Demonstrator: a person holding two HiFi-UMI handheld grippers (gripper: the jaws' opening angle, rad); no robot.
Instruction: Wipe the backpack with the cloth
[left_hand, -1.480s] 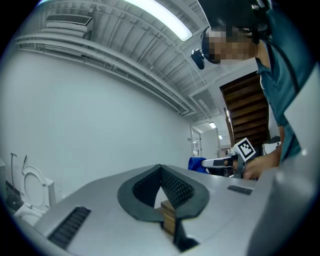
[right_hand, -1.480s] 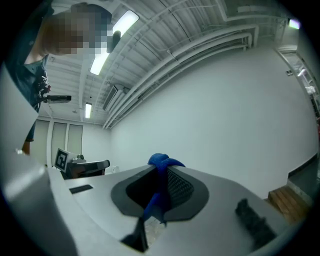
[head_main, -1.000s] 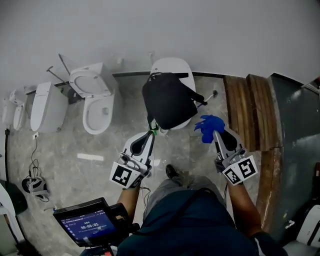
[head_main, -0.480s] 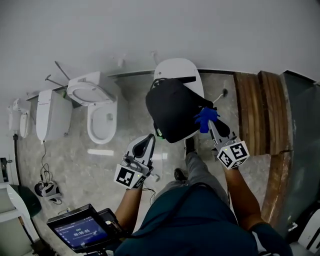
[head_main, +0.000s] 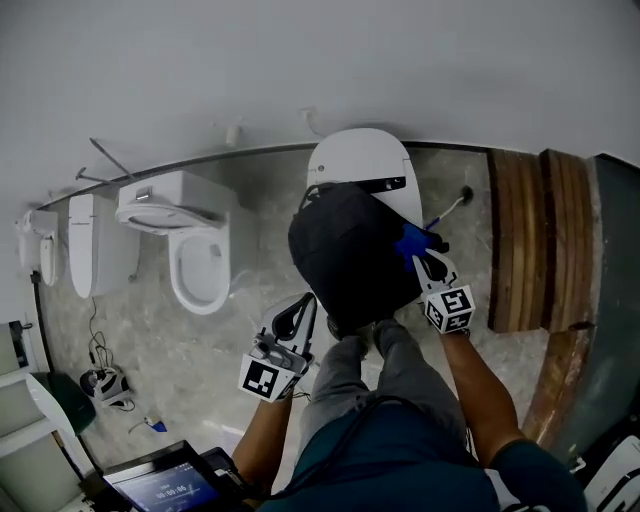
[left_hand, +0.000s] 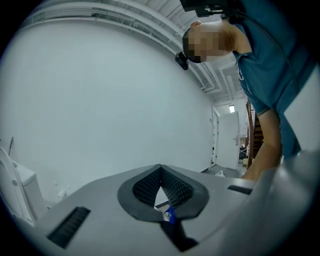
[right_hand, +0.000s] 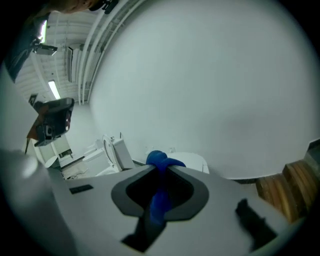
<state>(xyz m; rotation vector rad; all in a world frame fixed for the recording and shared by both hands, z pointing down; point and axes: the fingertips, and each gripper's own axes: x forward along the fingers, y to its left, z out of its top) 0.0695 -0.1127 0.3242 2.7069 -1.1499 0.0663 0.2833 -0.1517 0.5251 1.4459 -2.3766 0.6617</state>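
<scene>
A black backpack (head_main: 345, 255) lies on the closed lid of a white toilet (head_main: 358, 158) by the far wall. My right gripper (head_main: 419, 254) is shut on a blue cloth (head_main: 409, 240) and holds it against the backpack's right edge. In the right gripper view the cloth (right_hand: 159, 161) bulges out past the jaw tips of that gripper (right_hand: 161, 170). My left gripper (head_main: 309, 299) hovers just below and left of the backpack, apart from it. Its jaws meet at the tips with nothing held, as the left gripper view shows (left_hand: 161, 168).
A second toilet (head_main: 198, 262) with its lid up stands to the left, with more white fixtures (head_main: 92, 245) beyond it. Wooden planks (head_main: 530, 240) lie at the right. A toilet brush (head_main: 452, 208) leans by the wall. A screen (head_main: 165, 490) sits at the bottom left.
Both grippers have moved forward toward the backpack. The right gripper has carried the blue cloth from beside the backpack onto its right edge. The person has stepped closer.
</scene>
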